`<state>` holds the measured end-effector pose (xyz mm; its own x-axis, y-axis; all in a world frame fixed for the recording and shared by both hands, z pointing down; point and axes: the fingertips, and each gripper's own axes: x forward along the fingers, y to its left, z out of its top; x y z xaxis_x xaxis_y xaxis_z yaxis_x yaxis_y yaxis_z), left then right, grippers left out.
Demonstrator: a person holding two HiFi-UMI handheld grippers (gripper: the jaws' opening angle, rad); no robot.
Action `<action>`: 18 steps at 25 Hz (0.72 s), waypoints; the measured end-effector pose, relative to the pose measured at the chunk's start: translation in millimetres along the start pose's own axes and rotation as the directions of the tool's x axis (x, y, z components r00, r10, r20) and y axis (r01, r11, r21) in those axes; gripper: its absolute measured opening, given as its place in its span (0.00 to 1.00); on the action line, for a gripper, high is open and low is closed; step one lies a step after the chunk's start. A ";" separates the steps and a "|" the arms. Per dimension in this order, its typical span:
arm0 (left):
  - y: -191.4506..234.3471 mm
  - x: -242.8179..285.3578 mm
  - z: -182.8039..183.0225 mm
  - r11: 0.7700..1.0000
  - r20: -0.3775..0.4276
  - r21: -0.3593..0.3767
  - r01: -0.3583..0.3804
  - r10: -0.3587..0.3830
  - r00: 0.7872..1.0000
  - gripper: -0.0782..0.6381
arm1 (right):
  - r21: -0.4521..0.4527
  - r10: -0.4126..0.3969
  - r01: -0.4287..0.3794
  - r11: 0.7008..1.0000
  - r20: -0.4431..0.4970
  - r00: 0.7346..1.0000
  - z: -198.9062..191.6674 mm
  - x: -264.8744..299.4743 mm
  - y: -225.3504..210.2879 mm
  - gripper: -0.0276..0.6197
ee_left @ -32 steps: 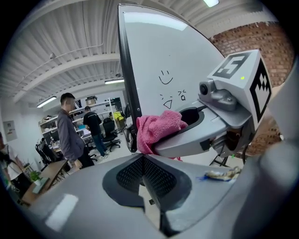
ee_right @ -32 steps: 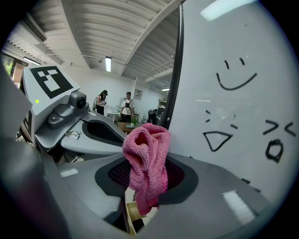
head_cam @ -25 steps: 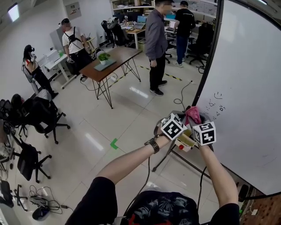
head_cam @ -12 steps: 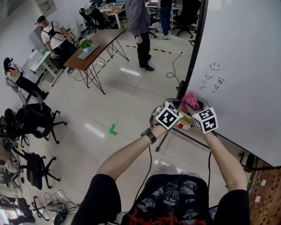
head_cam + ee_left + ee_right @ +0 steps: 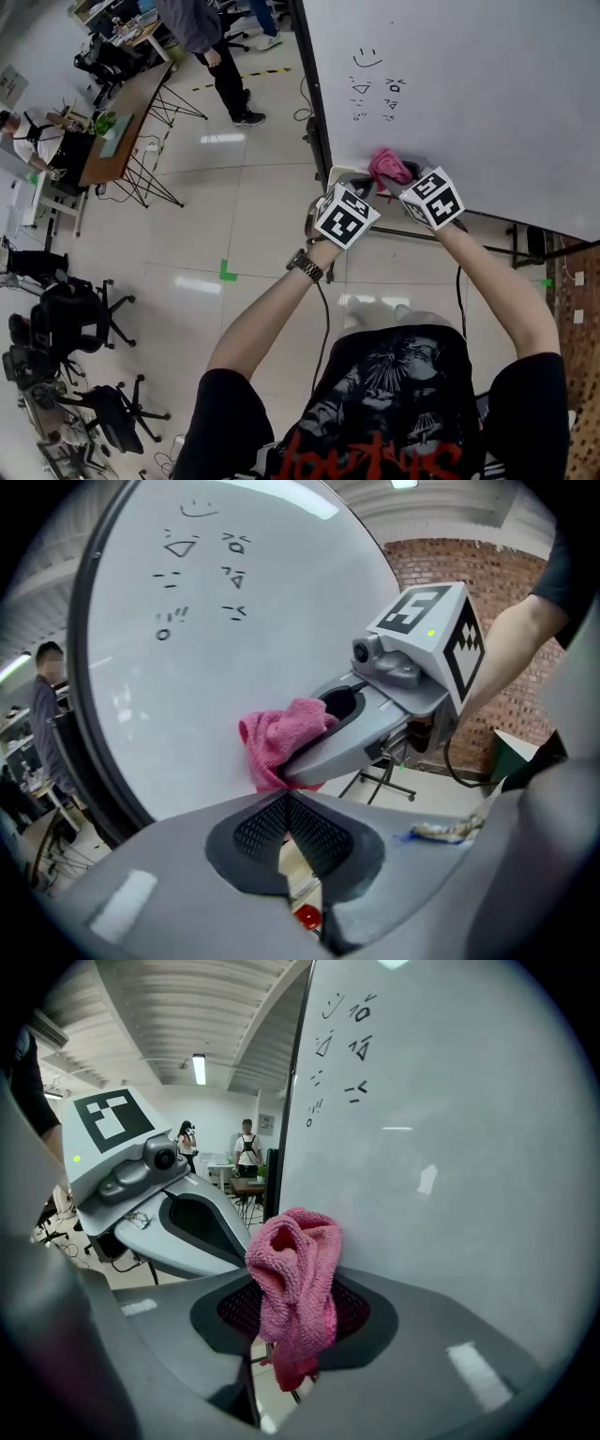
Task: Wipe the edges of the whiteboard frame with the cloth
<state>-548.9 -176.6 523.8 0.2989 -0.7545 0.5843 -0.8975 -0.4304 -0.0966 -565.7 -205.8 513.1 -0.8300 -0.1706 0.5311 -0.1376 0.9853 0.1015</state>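
The whiteboard stands at the upper right, with its dark frame running down the left side. My right gripper is shut on a pink cloth, which sits against the board's lower left part. In the right gripper view the cloth bunches up between the jaws of the right gripper, close to the board and to the right of the frame. My left gripper is beside it, shut with nothing held. The left gripper view shows its pads pressed together and the cloth beyond them.
A person stands on the tiled floor at the top. A wooden table and office chairs are at the left. The board's stand bars run low at the right. A green tape mark is on the floor.
The head view has swung towards the board's lower left corner, which now fills the upper right. Both grippers stay together, with the cloth still in the right one, close to the board.
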 end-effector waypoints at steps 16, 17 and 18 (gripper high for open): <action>-23.7 45.1 -53.3 0.977 -0.038 -0.210 0.030 -0.039 0.999 0.10 | 0.140 0.196 -0.176 0.974 -0.146 0.970 -92.7 55.7 8.6 0.24; -20.5 45.0 -52.6 0.971 -0.030 -0.239 0.019 -0.027 0.999 0.10 | 0.140 0.217 -0.195 0.971 -0.157 0.964 -96.5 60.7 7.8 0.24; -17.3 45.3 -51.2 0.964 -0.023 -0.267 0.009 -0.016 1.000 0.10 | 0.145 0.238 -0.215 0.966 -0.170 0.956 -101.3 65.8 7.0 0.24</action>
<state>-536.4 -178.0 593.2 0.3057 -0.7362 0.6038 -0.9487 -0.2896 0.1271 -566.6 -211.3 634.0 -0.7343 0.0694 0.6753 -0.0333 0.9899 -0.1379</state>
